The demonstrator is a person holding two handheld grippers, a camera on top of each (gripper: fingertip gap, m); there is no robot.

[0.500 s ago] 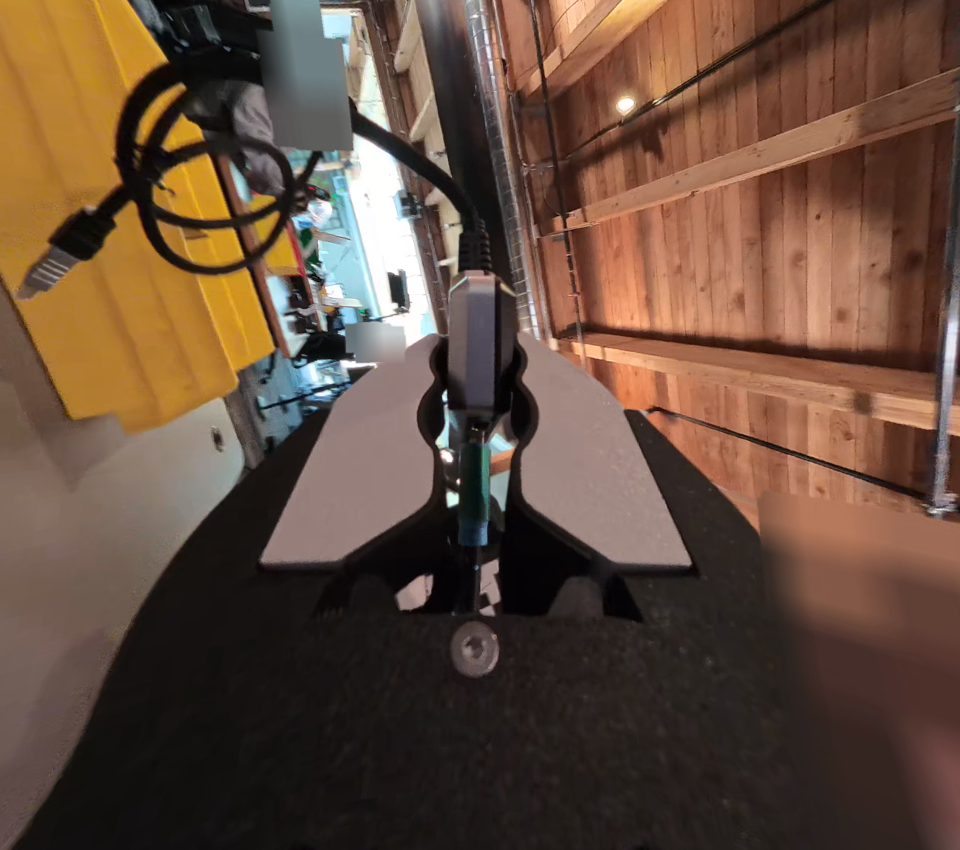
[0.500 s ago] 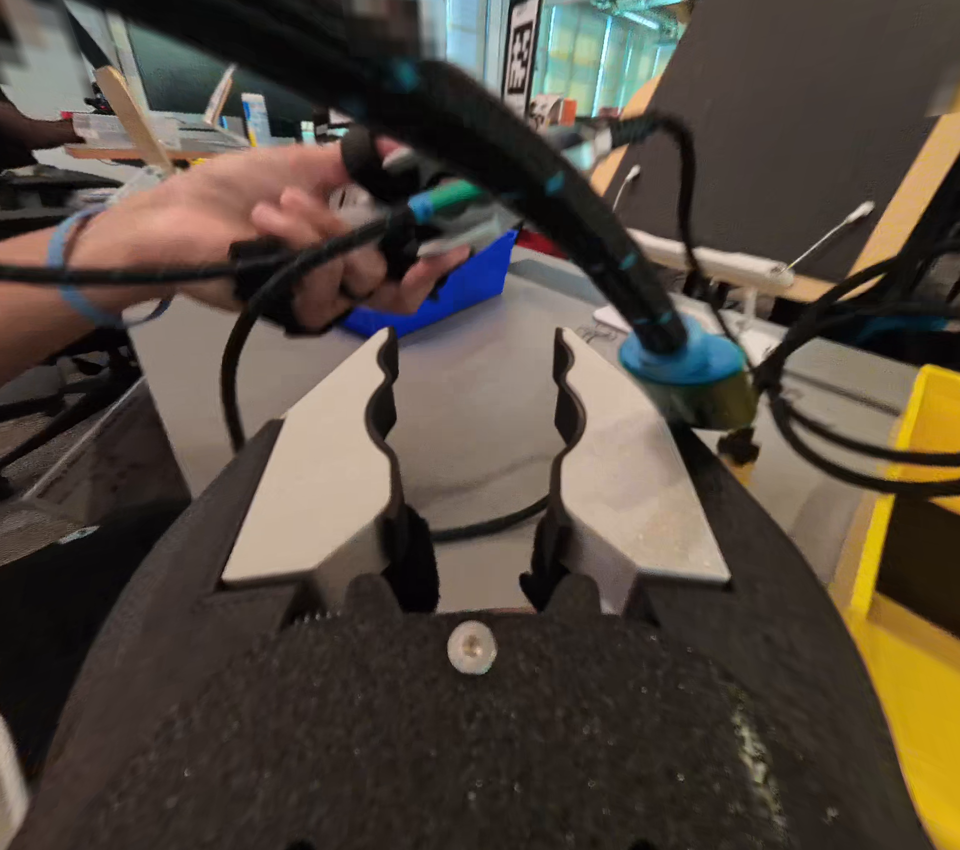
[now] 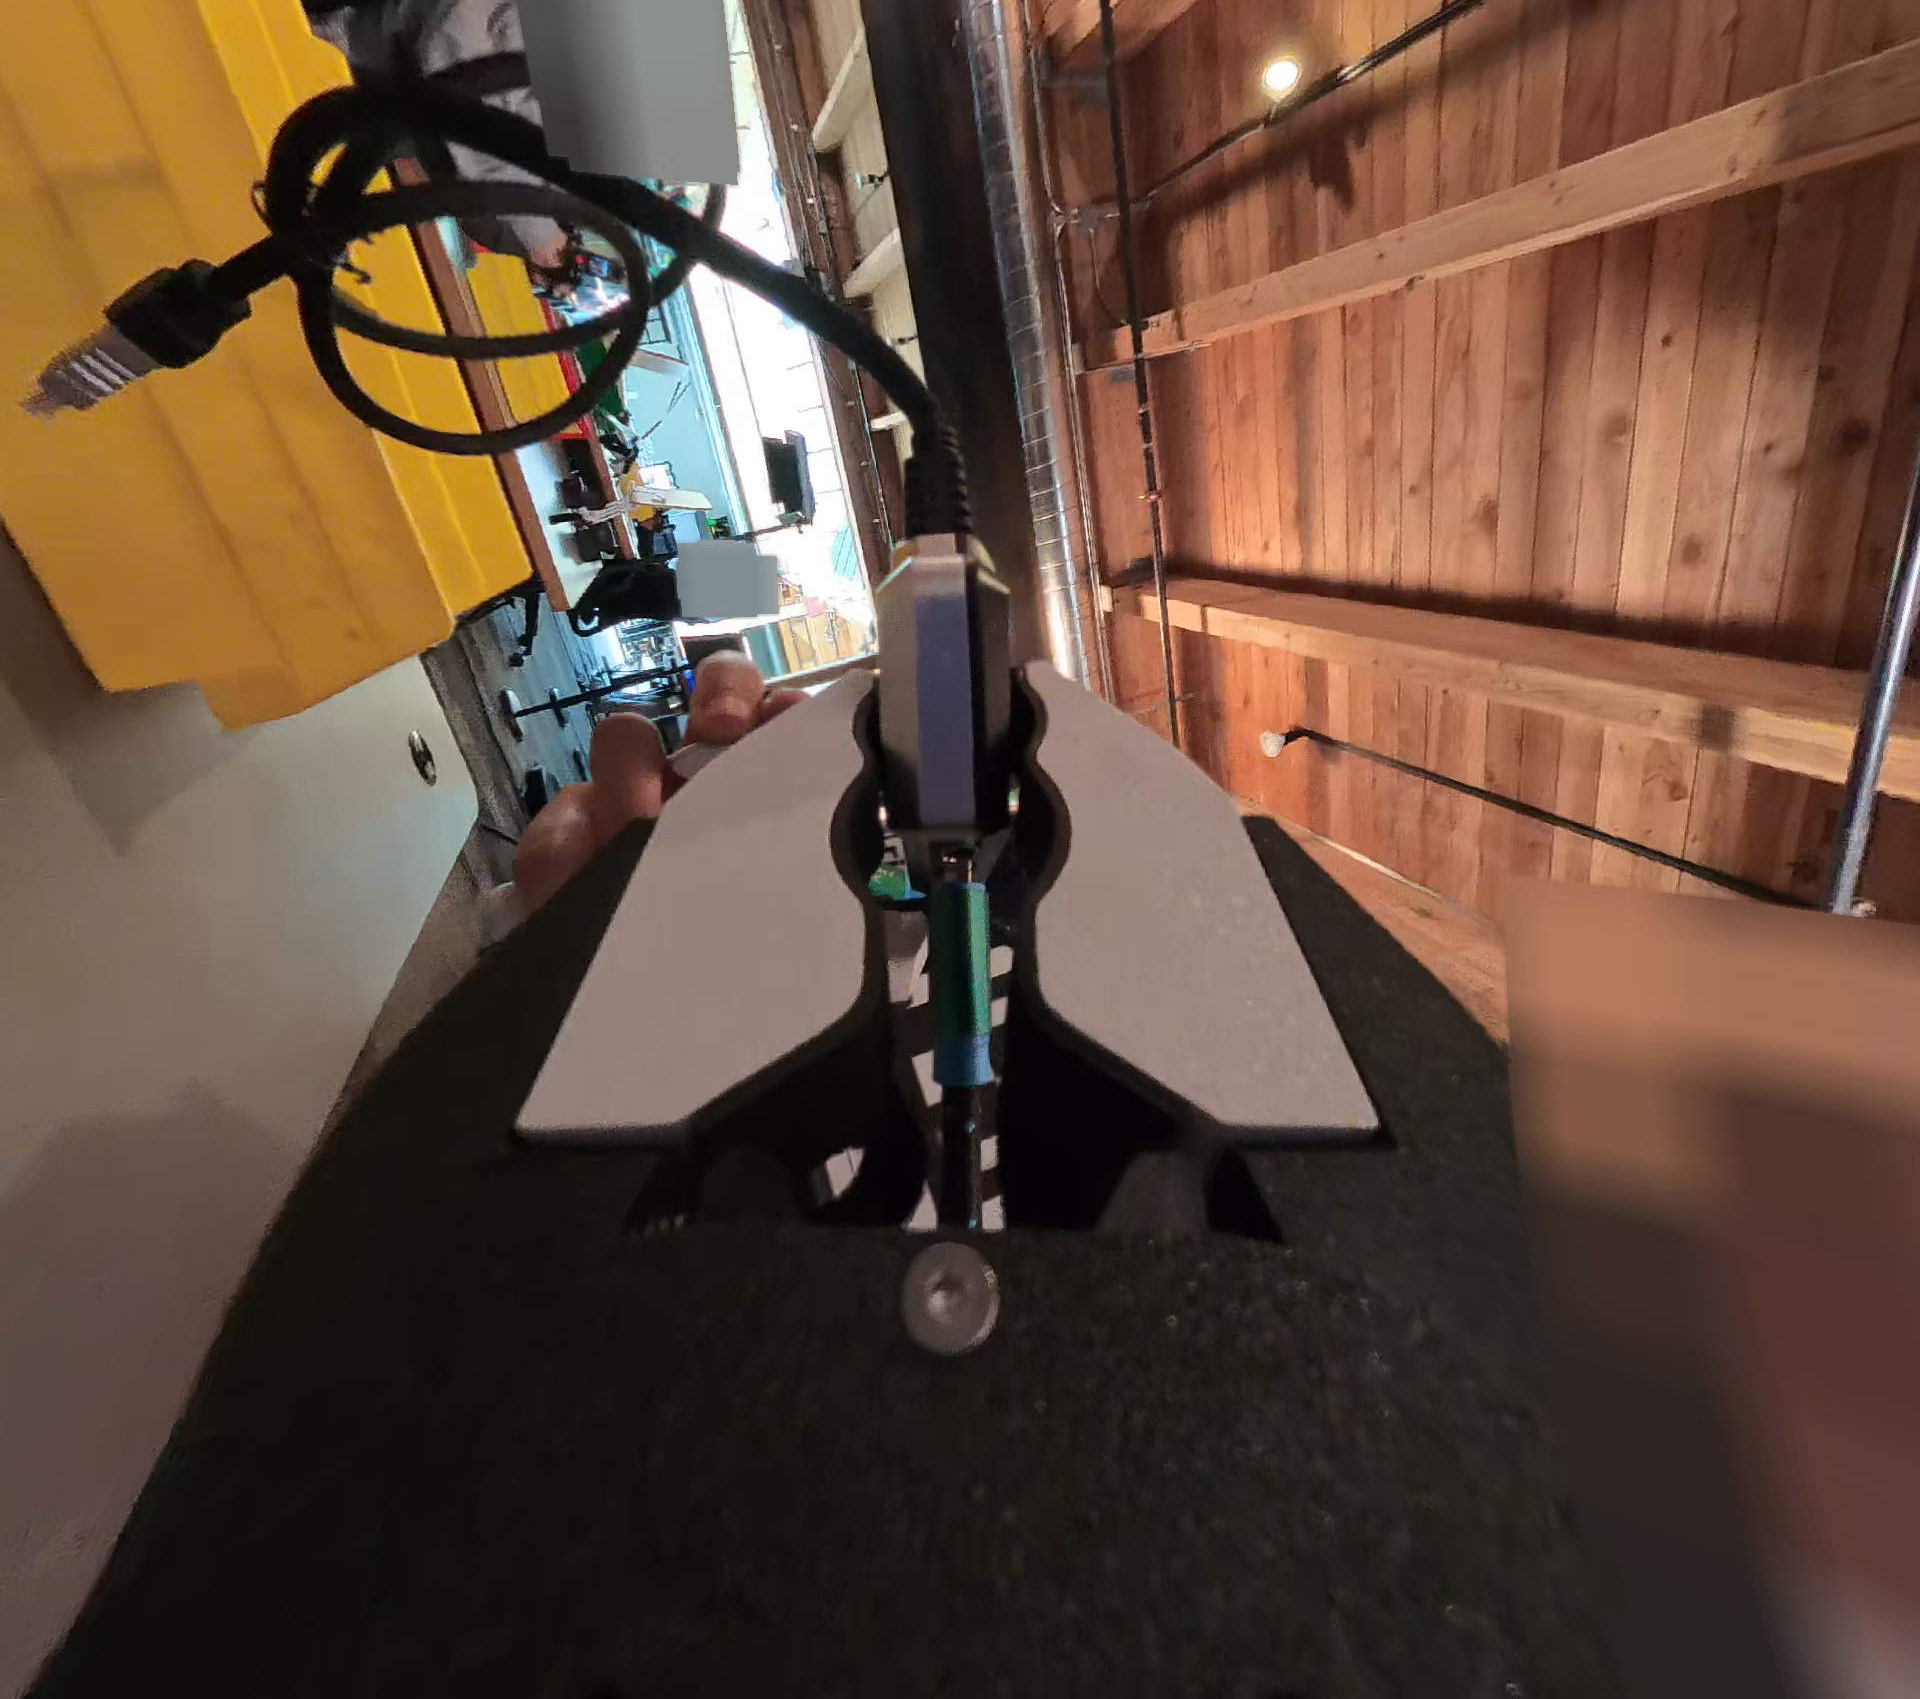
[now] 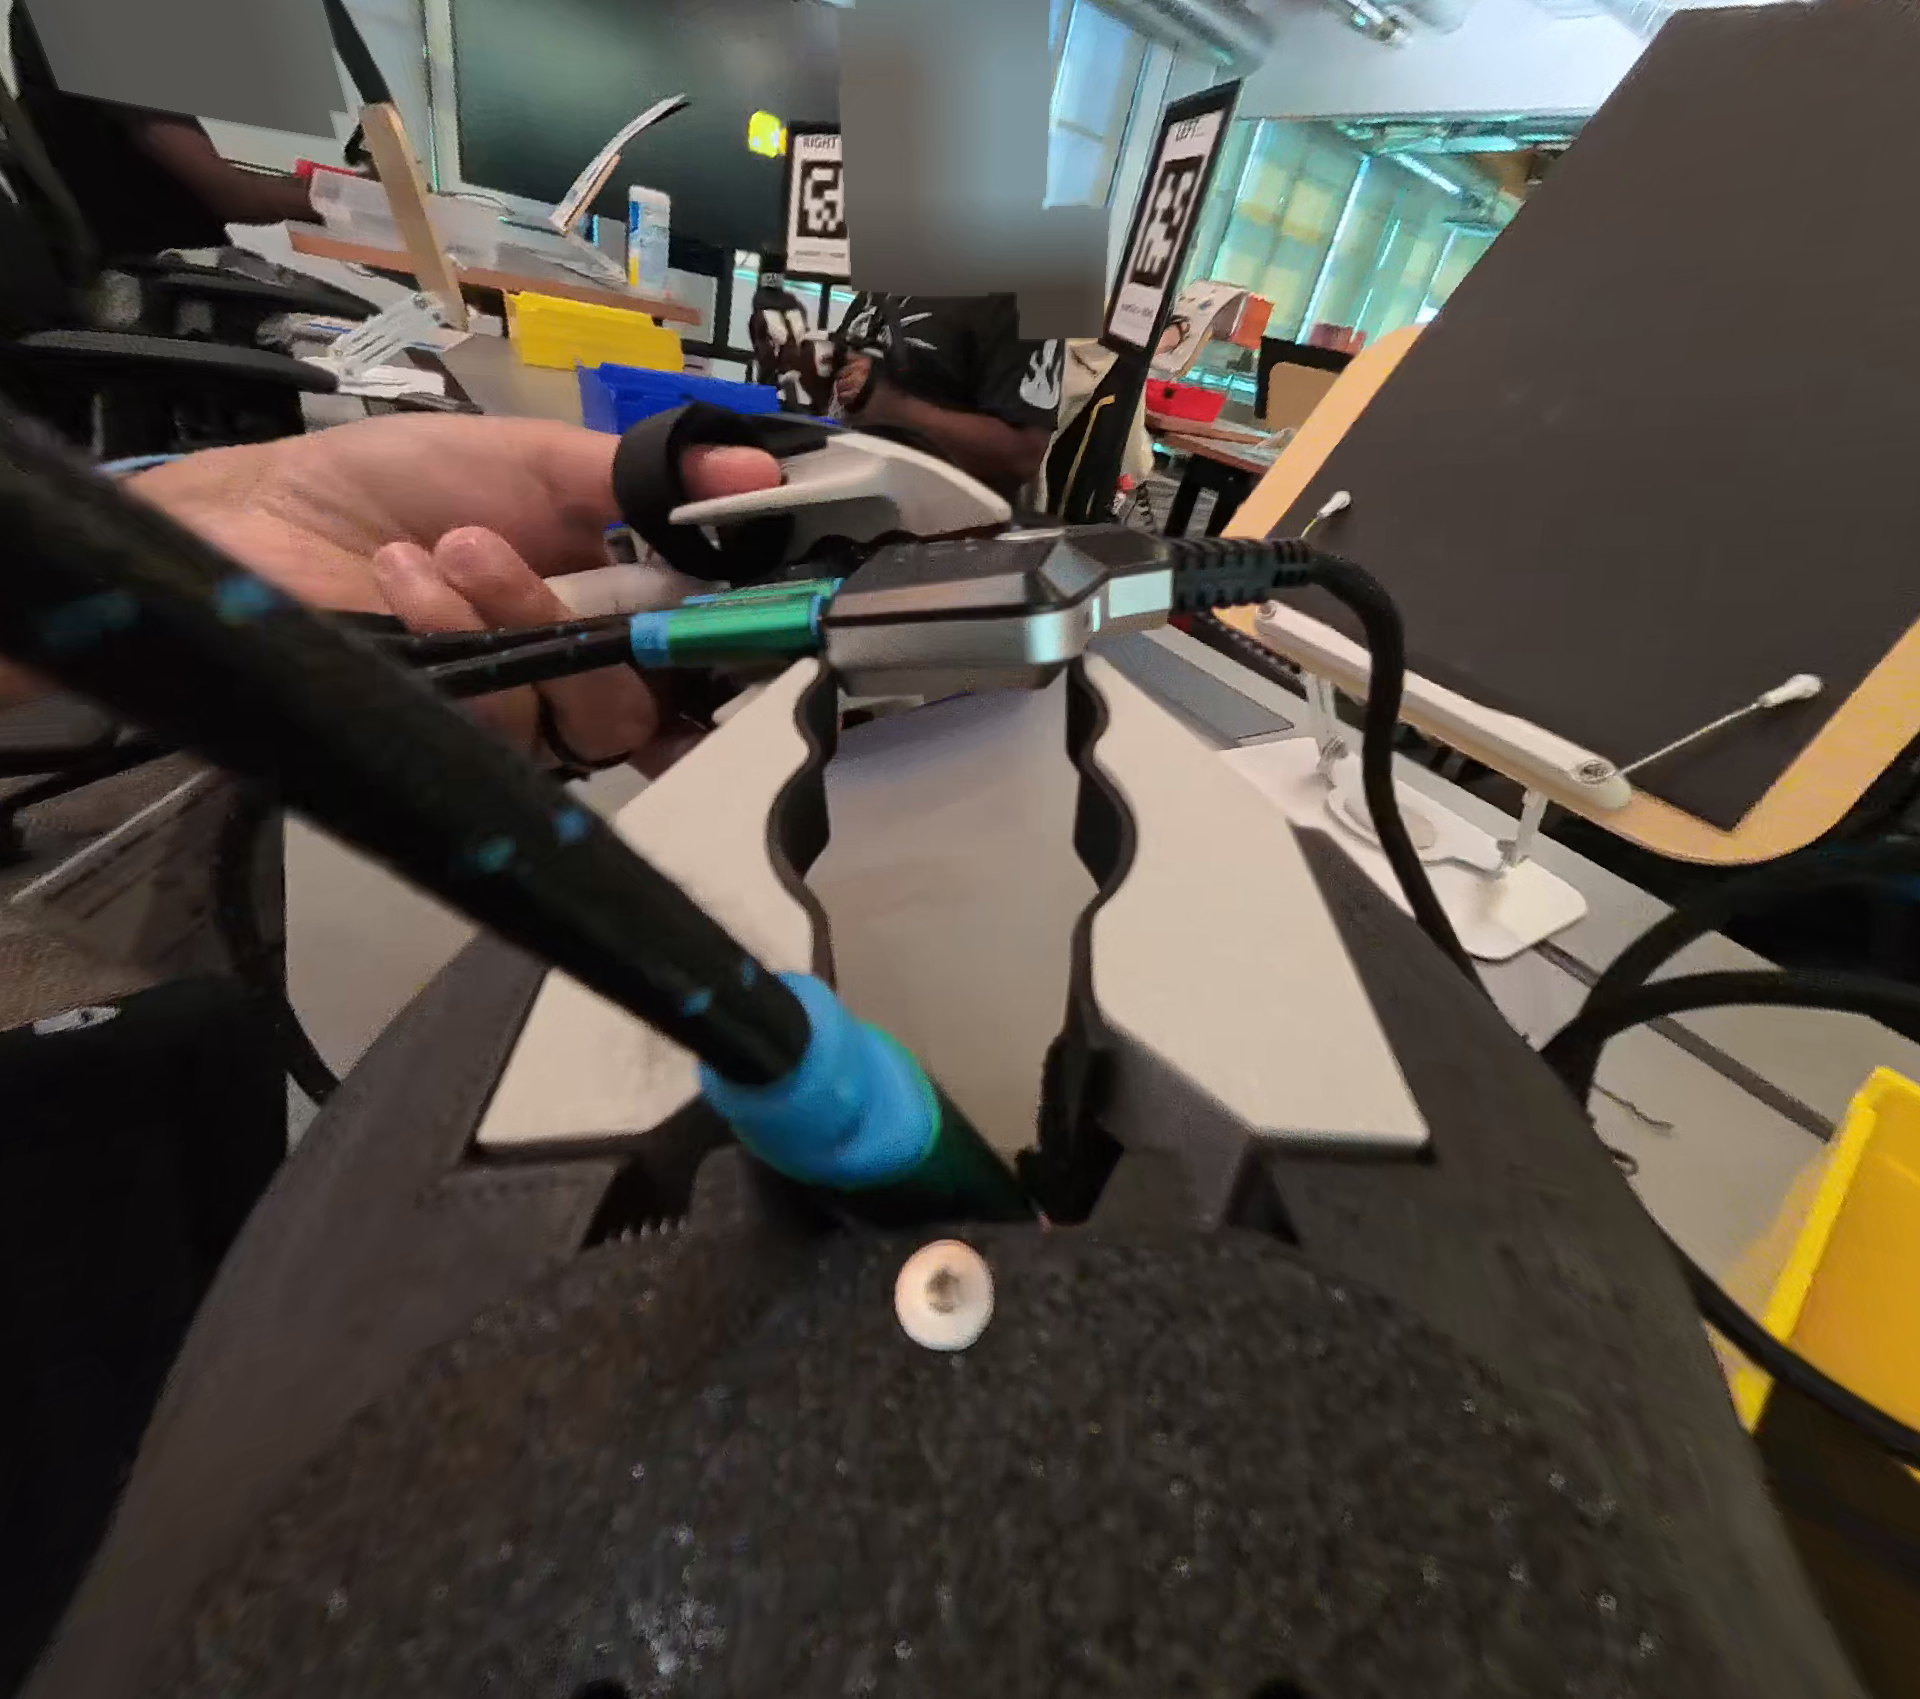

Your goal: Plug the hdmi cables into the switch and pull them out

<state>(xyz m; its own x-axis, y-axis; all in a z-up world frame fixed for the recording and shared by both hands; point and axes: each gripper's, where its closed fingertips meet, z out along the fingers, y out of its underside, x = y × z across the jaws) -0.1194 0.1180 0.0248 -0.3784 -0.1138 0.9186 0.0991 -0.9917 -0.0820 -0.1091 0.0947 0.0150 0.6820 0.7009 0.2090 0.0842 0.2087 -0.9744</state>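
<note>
My left gripper [image 3: 943, 681] is shut on the grey HDMI switch [image 3: 940, 693], held up toward a wooden ceiling. A green and blue HDMI plug [image 3: 961, 984] sits in the switch's near end. The switch's black pigtail cable [image 3: 727, 257] loops away to a loose plug [image 3: 114, 345]. In the right wrist view the switch [image 4: 977, 610] lies crosswise just past my open right gripper [image 4: 940, 683], with the green plug [image 4: 738, 626] in it and a hand [image 4: 416, 506] behind it. A second thick cable's blue and green plug [image 4: 862, 1119] lies at the base of the right jaws, ungripped.
A grey table [image 4: 935, 870] lies under the right gripper. A yellow bin [image 4: 1849, 1286] is at the lower right and shows in the left wrist view [image 3: 208, 402]. A tilted black board [image 4: 1610, 402] and a white stand [image 4: 1475, 880] are on the right. People sit behind. Left and right tips are no more than a few centimetres apart.
The right gripper has come close up under the switch. The second cable's plug has shifted from beside the right finger to the base of the jaws. The left gripper still grips the switch.
</note>
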